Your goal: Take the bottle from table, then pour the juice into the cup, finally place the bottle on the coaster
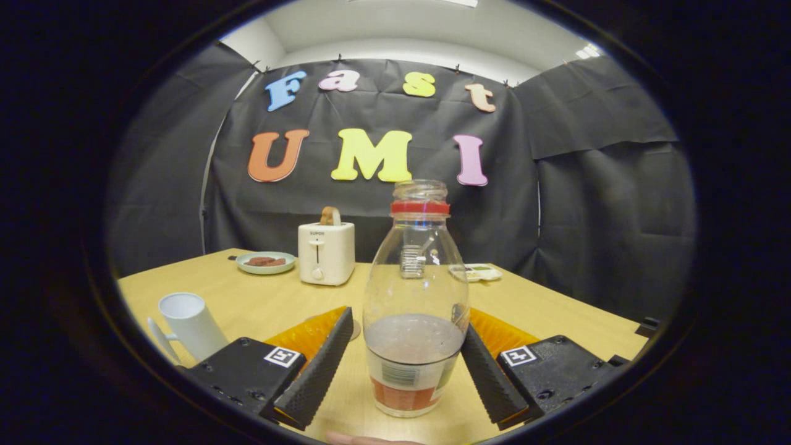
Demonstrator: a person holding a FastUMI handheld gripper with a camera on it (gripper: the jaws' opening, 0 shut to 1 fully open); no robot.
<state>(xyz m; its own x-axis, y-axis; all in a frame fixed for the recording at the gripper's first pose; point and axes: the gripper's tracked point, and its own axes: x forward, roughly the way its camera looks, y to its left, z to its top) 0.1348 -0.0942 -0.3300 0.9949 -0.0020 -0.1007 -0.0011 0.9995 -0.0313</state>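
A clear bottle [415, 278] with a red neck ring and no cap stands upright on the wooden table [247, 303]. Reddish-brown juice fills its lower third. My gripper [405, 321] is open with the bottle between its fingers. The right finger [488, 377] lies close against the bottle's side, and a narrow gap shows between the bottle and the left finger [318, 364]. A white cup [188, 324] with a handle stands upright to the left of the left finger. A sliver of a round coaster [355, 330] peeks out just behind the left fingertip.
A white toaster [326, 253] stands farther back on the table, with a green plate of food [266, 262] to its left. A small white dish [477, 272] sits behind the bottle to the right. Black cloth walls close the booth behind the table.
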